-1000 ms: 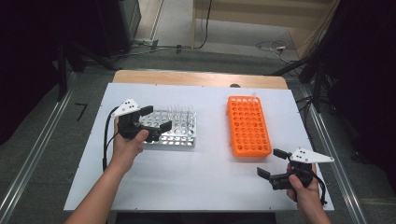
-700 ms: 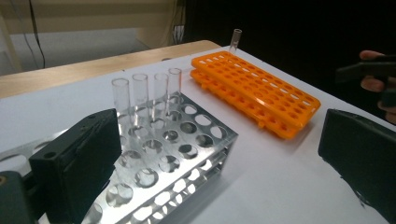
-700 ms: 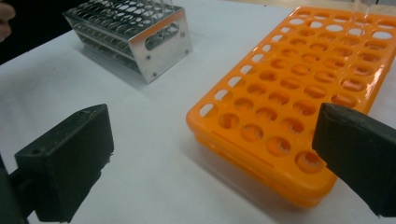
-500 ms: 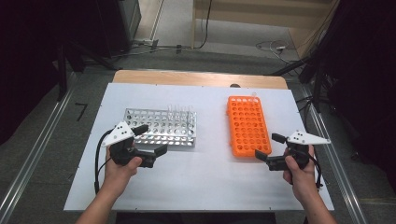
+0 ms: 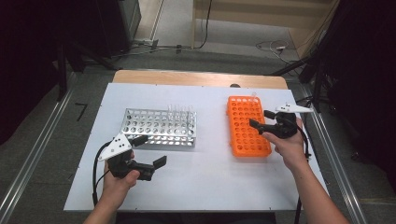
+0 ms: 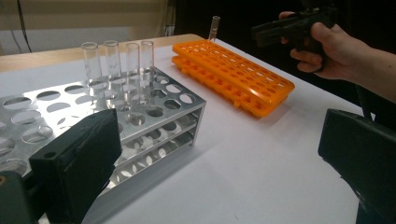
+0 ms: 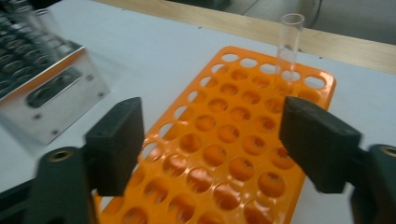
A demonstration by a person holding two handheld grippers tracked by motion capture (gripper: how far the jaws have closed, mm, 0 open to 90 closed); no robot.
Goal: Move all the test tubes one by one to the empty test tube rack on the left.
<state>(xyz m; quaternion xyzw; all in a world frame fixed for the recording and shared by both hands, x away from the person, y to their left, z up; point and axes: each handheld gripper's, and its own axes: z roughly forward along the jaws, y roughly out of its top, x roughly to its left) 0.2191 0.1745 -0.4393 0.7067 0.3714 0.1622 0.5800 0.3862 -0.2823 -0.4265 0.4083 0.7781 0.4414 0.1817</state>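
Note:
A metal rack [image 5: 161, 128] stands left of centre with several clear tubes [image 5: 180, 112] upright in its far right corner. To its right lies an orange rack [image 5: 247, 126] with one clear tube [image 5: 254, 96] at its far corner. My left gripper [image 5: 150, 150] is open and holds nothing, in front of the metal rack [image 6: 154, 116] and pointing past its tubes [image 6: 116, 70]. My right gripper [image 5: 260, 118] hovers over the orange rack [image 7: 224, 135], short of the lone tube [image 7: 289, 46]. Its jaws have just been closing, with nothing between them; they stand apart.
The racks sit on a white table [image 5: 210, 172] with a wooden strip [image 5: 196, 78] along its far edge. Metal rails [image 5: 32, 158] run along the floor on both sides. Cables [image 5: 275, 46] lie on the floor beyond the table.
My left gripper has pulled back from the metal rack toward the table's near edge. My right gripper has moved from the near right corner up over the orange rack, and its jaws have narrowed.

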